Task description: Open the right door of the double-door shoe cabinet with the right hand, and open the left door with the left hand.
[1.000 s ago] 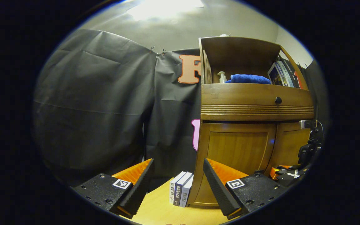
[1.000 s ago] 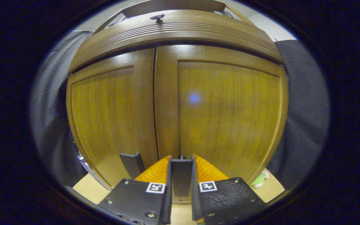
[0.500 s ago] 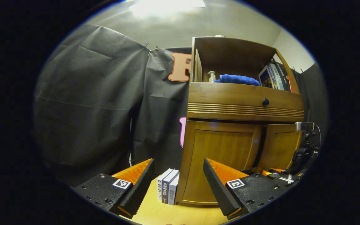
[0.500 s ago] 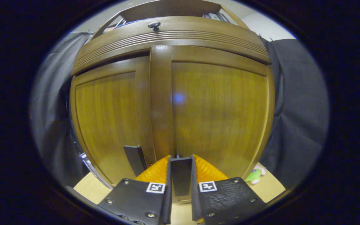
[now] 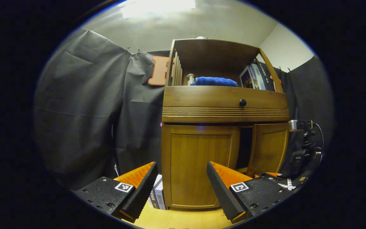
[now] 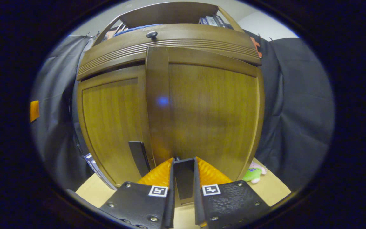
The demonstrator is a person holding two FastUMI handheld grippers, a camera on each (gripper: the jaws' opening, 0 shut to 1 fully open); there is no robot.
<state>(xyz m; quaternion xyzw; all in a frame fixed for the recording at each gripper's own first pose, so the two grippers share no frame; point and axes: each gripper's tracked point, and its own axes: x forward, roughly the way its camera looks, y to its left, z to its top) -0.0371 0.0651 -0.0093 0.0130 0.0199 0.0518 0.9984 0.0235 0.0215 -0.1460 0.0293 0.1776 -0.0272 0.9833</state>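
Note:
The wooden shoe cabinet (image 5: 224, 111) stands ahead in the left gripper view. Its left door (image 5: 199, 168) is closed. Its right door (image 5: 270, 149) is swung partly outward, and a dark gap (image 5: 245, 146) shows between the two doors. My left gripper (image 5: 181, 181) is open and holds nothing, a short way in front of the left door. In the right gripper view, my right gripper (image 6: 184, 173) is shut on the right door's flat dark handle (image 6: 184, 181), low on the right door (image 6: 208, 111). The left door's handle (image 6: 137, 156) hangs free on the left door (image 6: 113, 124).
A drawer with a round knob (image 5: 242, 102) sits above the doors. The open shelf holds a blue towel (image 5: 216, 81), a pump bottle and books (image 5: 253, 78). More books (image 5: 157, 195) stand by the cabinet's left side, and a soft toy (image 6: 254, 173) lies by its right side.
The right door has swung from closed to partly open, with my right gripper shut on its handle. My left gripper has shifted, so the cabinet now sits nearer the middle of its view.

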